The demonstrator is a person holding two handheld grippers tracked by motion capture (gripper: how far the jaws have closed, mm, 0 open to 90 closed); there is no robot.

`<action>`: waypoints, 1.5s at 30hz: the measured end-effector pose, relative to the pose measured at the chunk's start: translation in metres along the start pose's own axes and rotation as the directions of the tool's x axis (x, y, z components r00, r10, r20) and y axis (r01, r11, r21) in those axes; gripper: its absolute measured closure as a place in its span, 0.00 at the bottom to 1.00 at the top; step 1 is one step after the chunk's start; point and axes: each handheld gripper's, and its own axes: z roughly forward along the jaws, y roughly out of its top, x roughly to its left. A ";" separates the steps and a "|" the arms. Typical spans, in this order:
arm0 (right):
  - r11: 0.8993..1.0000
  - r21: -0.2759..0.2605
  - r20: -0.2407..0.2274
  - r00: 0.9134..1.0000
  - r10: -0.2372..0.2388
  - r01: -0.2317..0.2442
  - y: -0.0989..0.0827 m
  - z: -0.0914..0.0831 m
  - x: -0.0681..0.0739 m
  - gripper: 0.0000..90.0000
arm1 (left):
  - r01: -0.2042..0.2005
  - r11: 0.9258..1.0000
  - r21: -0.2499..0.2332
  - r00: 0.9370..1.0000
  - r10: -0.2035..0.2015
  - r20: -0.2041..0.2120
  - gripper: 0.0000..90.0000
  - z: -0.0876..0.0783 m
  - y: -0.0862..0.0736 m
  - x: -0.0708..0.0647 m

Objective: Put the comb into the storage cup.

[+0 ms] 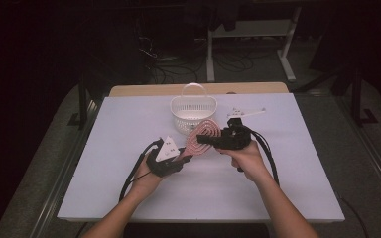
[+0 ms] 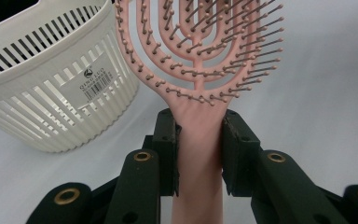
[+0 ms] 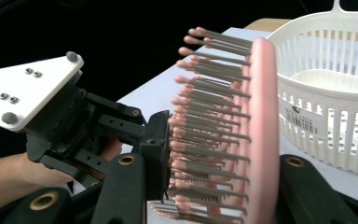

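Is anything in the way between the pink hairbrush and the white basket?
Nothing visible is. The pink hairbrush is held above the table by both hand-held grippers: the left one on its handle, the right one on its bristled head. The white basket stands open right behind it, with no lid.
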 end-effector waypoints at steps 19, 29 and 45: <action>1.000 -0.014 -0.011 1.000 -0.011 0.010 0.000 0.000 0.002 0.69 | 0.041 0.999 -0.006 0.999 -0.041 0.034 0.66 0.000 -0.002 0.007; 0.999 -0.032 0.004 1.000 -0.015 0.015 0.002 -0.006 0.000 0.70 | 0.091 0.996 -0.022 0.993 -0.089 0.081 0.52 -0.007 -0.003 0.014; 0.998 -0.049 0.021 0.999 -0.024 0.025 0.004 -0.015 -0.002 0.70 | 0.162 0.986 -0.031 0.981 -0.158 0.117 0.32 -0.025 -0.017 0.032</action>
